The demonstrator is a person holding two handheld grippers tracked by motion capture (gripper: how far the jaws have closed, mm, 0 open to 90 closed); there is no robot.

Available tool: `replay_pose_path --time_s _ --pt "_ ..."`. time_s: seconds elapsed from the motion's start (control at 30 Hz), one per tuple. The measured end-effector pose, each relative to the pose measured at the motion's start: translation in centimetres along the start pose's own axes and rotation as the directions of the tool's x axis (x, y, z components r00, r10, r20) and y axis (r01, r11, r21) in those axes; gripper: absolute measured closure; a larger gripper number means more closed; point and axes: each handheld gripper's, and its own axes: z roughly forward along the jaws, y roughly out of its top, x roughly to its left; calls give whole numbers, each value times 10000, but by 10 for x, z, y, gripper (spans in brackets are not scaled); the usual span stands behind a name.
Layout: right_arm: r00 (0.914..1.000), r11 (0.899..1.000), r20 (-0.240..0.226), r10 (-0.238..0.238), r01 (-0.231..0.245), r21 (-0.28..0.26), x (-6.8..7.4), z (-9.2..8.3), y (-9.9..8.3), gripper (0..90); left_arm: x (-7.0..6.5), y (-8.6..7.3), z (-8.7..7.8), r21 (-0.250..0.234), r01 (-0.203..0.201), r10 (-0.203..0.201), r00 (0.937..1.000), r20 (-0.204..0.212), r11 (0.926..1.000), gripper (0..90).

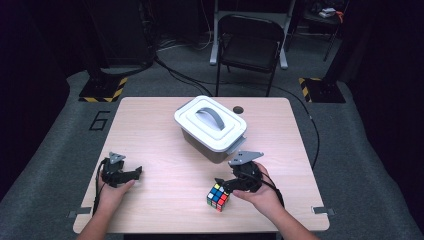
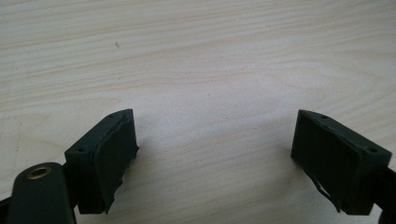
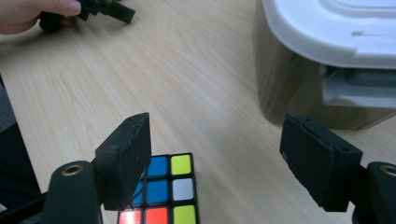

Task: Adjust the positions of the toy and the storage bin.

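While the cube (image 1: pixel 217 196) sits corner-forward — right hand-held gripper (image 3: pixel 219 158) gapes.

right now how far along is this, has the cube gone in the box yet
Nothing looks done: the puzzle cube sits on the table and the storage box has its lid on. In hand: the right gripper is open over the cube, not gripping. The left gripper is open over bare table. Gripping, opening and loading would remain.

Your high view looked forward and down over the whole wooden table (image 1: pixel 165 150). Your left gripper view sat close above bare tabletop, facing down. Your right gripper view looked low across the table and shared the Rubik's cube (image 3: pixel 163 193), white-lidded storage box (image 3: pixel 327 37) and left gripper (image 3: pixel 100 10) with the high view
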Motion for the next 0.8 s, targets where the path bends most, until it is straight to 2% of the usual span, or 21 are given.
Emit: replay_pose_path --time_s 0.37,0.4,0.53,0.77,0.8 --pt "9987 9996 503 -122 135 -255 -20 -7 32 257 0 0 0 27 -4 4 10000 -8 10000 140" --pt "9986 9997 529 82 -70 -234 -21 -8 36 258 0 0 0 2 -9 9 10000 -9 10000 140" --pt "9972 9993 743 50 -21 -385 -33 -8 52 260 0 0 0 -1 -4 4 10000 -10 10000 140" --pt "9948 9988 1017 64 -15 -480 -44 -5 67 269 0 0 0 12 -25 25 10000 -16 10000 140" --pt "9941 9985 1048 285 -234 -488 -47 -4 71 282 0 0 0 17 -28 28 10000 -13 10000 140"
